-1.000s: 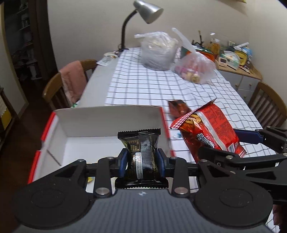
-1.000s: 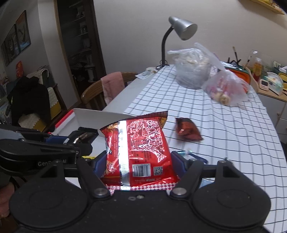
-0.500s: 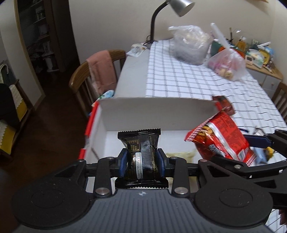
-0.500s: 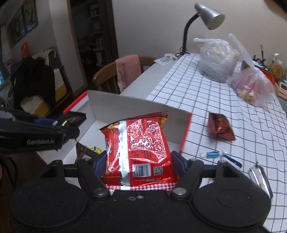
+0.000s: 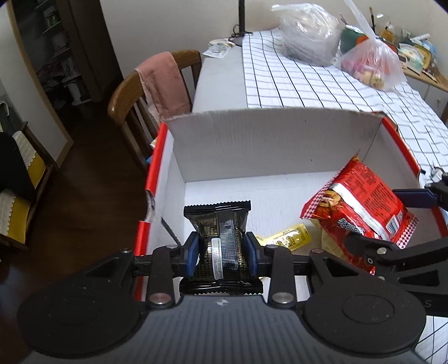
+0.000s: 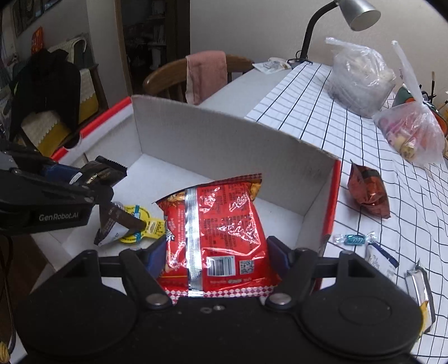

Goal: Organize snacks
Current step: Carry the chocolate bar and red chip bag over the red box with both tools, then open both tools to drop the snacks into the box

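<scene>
My left gripper [image 5: 221, 249] is shut on a black snack packet [image 5: 219, 232] and holds it over the left part of a white cardboard box with red edges [image 5: 274, 140]. My right gripper [image 6: 215, 252] is shut on a red snack bag [image 6: 215, 229] and holds it over the right part of the same box [image 6: 224, 140]. The red bag [image 5: 361, 212] shows at the right of the left wrist view. The left gripper with the black packet [image 6: 103, 173] shows at the left of the right wrist view. A yellow packet [image 5: 288, 236] lies on the box floor.
On the checked tablecloth [image 6: 364, 134] right of the box lie a dark red packet [image 6: 368, 193], a blue wrapped candy [image 6: 354, 238] and small white and silver packets [image 6: 420, 285]. Two plastic bags [image 6: 361, 81] and a desk lamp [image 6: 358, 11] stand farther back. A wooden chair with a pink cloth [image 5: 165, 81] is left of the table.
Both grippers have moved left and forward, from beside the box to over its inside, and lower. Each still holds its packet. The box floor with the yellow packet has come into view.
</scene>
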`<action>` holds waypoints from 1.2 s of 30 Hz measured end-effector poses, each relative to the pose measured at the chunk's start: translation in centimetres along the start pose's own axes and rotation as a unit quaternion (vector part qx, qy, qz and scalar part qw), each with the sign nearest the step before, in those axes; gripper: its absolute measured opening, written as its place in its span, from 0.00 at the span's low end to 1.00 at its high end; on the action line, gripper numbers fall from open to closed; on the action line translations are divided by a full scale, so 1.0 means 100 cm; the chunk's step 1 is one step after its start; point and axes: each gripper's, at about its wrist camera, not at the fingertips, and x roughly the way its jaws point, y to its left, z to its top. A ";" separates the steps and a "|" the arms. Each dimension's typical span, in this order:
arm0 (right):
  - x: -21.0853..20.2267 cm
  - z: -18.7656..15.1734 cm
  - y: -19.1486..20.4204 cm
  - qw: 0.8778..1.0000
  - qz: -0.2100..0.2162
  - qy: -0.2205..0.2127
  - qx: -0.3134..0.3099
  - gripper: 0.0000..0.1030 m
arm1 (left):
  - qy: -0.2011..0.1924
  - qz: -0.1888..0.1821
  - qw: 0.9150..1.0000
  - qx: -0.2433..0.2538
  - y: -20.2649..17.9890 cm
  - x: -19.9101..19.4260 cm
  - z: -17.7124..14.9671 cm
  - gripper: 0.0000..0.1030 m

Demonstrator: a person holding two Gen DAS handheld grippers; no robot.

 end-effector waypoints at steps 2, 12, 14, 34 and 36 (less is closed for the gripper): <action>0.003 -0.001 0.001 1.000 0.000 0.005 -0.002 0.71 | -0.001 0.002 1.000 0.007 -0.002 0.003 -0.001 0.33; 0.007 -0.004 0.005 1.000 -0.011 0.002 -0.007 0.73 | 0.001 0.010 1.000 0.015 -0.006 0.008 -0.004 0.34; 0.006 -0.003 0.003 1.000 -0.011 0.001 -0.003 0.73 | 0.000 0.011 1.000 0.016 -0.006 0.007 -0.004 0.34; -0.045 -0.003 -0.008 0.997 0.030 -0.053 0.043 0.81 | -0.037 -0.016 0.999 -0.001 -0.006 -0.034 -0.010 0.54; -0.053 -0.004 -0.011 0.996 0.034 -0.061 0.049 0.82 | -0.044 -0.021 0.999 0.000 -0.008 -0.041 -0.010 0.54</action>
